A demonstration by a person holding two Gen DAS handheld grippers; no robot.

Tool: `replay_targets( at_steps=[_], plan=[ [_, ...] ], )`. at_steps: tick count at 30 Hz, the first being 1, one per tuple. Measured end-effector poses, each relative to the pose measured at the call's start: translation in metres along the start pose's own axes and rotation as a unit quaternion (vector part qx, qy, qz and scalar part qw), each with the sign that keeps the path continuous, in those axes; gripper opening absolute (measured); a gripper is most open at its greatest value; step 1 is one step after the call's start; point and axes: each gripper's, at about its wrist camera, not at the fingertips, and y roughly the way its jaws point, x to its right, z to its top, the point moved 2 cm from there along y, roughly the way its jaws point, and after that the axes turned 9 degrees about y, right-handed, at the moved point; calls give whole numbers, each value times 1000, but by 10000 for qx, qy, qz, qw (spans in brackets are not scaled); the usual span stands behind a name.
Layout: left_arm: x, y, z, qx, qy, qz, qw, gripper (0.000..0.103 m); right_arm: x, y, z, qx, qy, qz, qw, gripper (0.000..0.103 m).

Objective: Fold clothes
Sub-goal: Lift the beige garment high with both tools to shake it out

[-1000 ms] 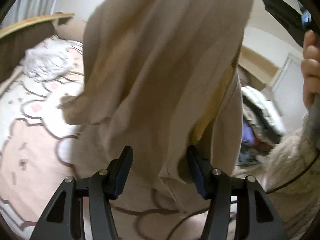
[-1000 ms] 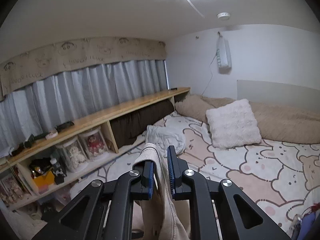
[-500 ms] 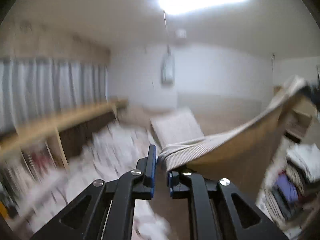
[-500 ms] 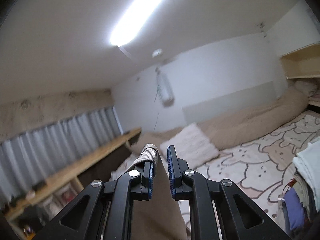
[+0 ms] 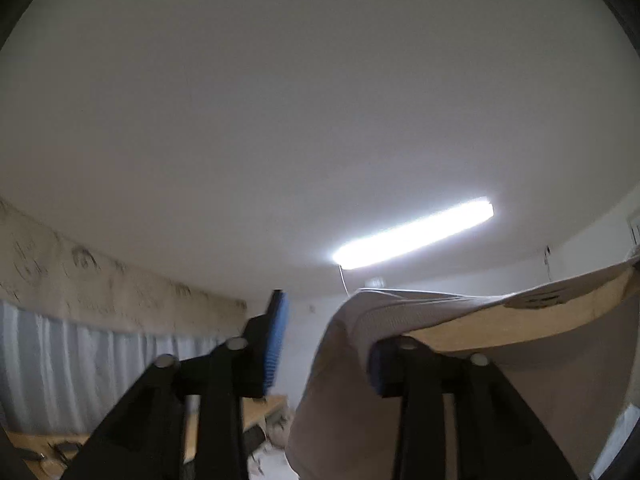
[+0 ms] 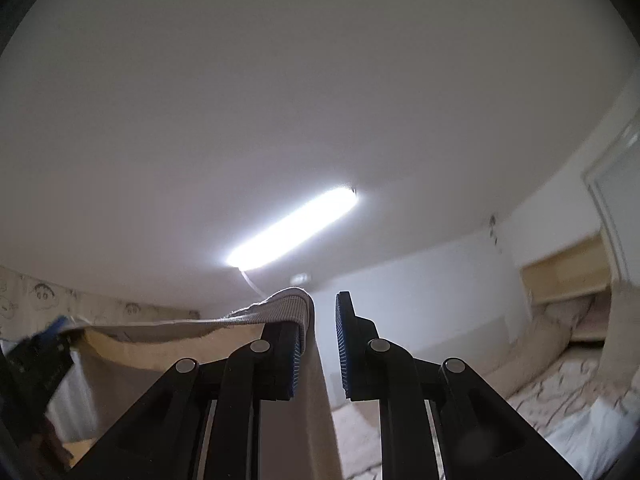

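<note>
1. A soft beige garment with a ribbed knit hem [image 5: 460,344] sags between both grippers, high near the ceiling.
2. Left gripper [image 5: 324,344]: jaws just opened, apart; cloth drapes over its right finger only.
3. Right gripper [image 6: 318,344], angled upward: narrow gap, hem [image 6: 288,304] hooked over the left finger; whether it is pinched is unclear.

Garment [image 6: 168,330] stretched between both grippers

Beige ribbed-hem garment [image 6: 192,326] held aloft, stretched, body hanging down
</note>
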Motion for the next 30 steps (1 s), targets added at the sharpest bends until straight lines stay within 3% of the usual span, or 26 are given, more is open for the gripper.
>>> replay_targets(
  at_steps=[4,7,12,17,21,25,26,28,30],
  plan=[
    [-10,-17,16,141,82,129,9998,45,-12,-15,15,94,-220,-130,9996,14],
    [-8,-21,4,2,242,139,9996,45,-10,-16,6,-85,-281,-102,9995,14],
    [8,3,-55,-680,557,21,9961,45,-1,12,-39,-666,-566,-300,9957,14],
    [56,72,-178,-1862,980,-233,9773,46,21,72,-119,-1473,-1018,-842,9802,14],
    [109,147,-295,-2816,999,-536,9528,46,40,144,-214,-2193,-1276,-1309,9584,14],
    [157,210,-413,-3654,866,-862,9228,46,88,211,-310,-2939,-1450,-1739,9286,14],
    [167,246,-436,-3871,747,-941,9142,46,99,225,-330,-3092,-1479,-1816,9217,14],
    [181,280,-471,-4124,565,-1050,9031,46,122,254,-372,-3408,-1491,-1984,9068,14],
    [199,314,-488,-4108,600,-1075,9034,46,145,291,-399,-3553,-1523,-2166,8964,14]
  ],
)
